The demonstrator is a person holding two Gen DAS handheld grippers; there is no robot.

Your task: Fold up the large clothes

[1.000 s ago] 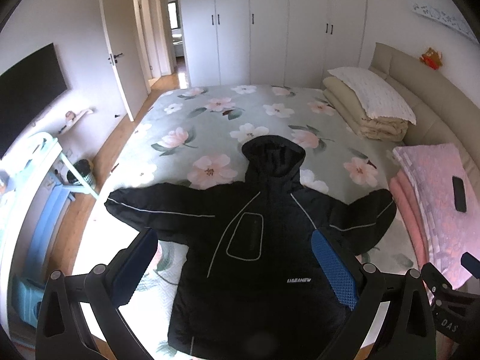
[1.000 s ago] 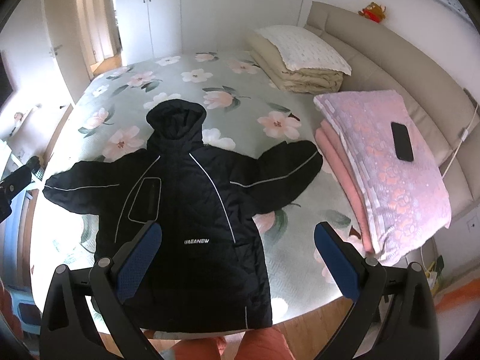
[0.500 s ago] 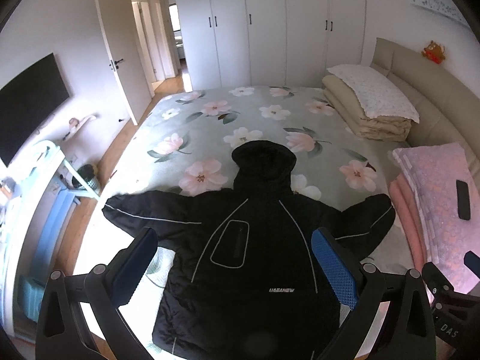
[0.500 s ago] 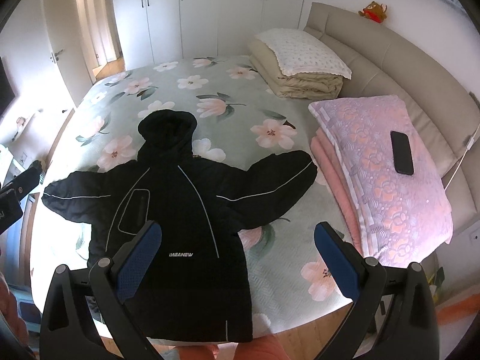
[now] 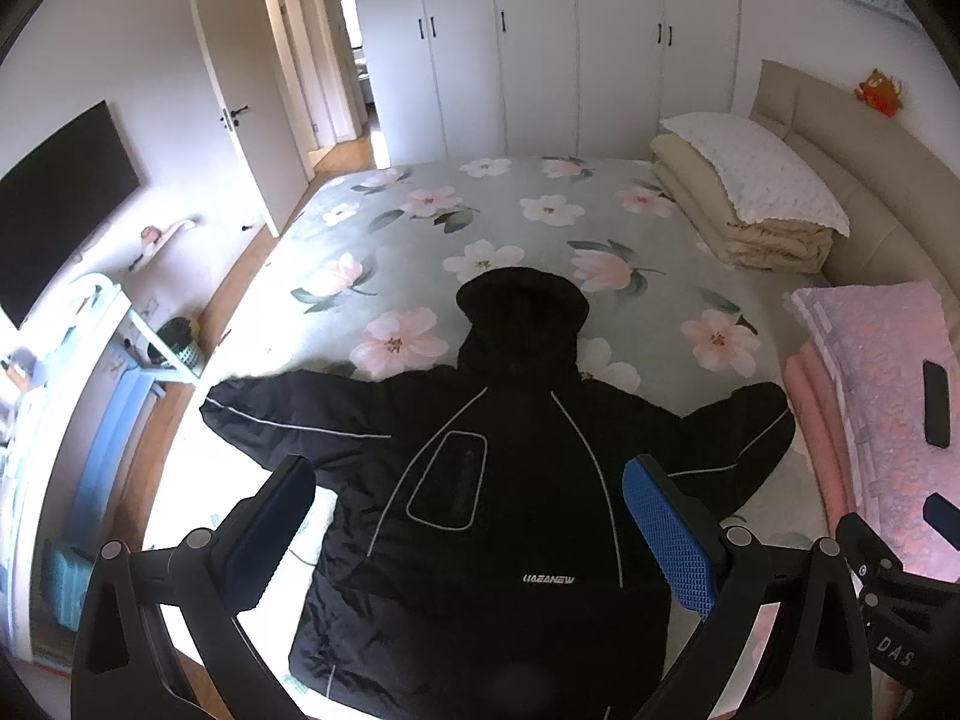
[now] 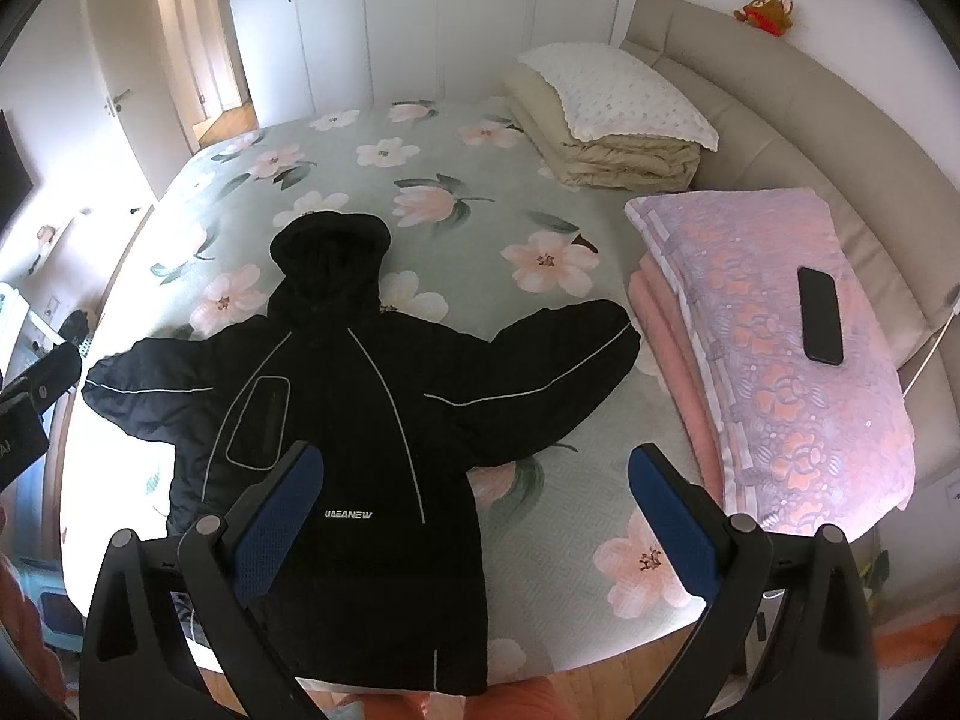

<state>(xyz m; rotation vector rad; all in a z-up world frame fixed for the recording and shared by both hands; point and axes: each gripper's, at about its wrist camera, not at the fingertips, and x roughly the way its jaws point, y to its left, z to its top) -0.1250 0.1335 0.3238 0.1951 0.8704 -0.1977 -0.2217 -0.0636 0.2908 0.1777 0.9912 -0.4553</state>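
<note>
A black hooded jacket (image 5: 504,480) lies flat and face up on the floral bed cover (image 5: 480,222), sleeves spread to both sides, hood toward the far end. It also shows in the right wrist view (image 6: 360,396). My left gripper (image 5: 468,516) is open and empty, held above the jacket's lower body. My right gripper (image 6: 474,516) is open and empty, above the jacket's lower right edge and the bed cover (image 6: 480,180).
A folded pink blanket stack (image 6: 768,330) with a black phone (image 6: 819,315) on it lies at the bed's right side. A folded beige quilt with a pillow (image 6: 612,120) sits near the headboard. Wooden floor and blue furniture (image 5: 102,450) lie left of the bed.
Both grippers have pulled back and up from the bed, so the jacket looks smaller and more of it shows. The jacket has not moved. Both grippers stay open.
</note>
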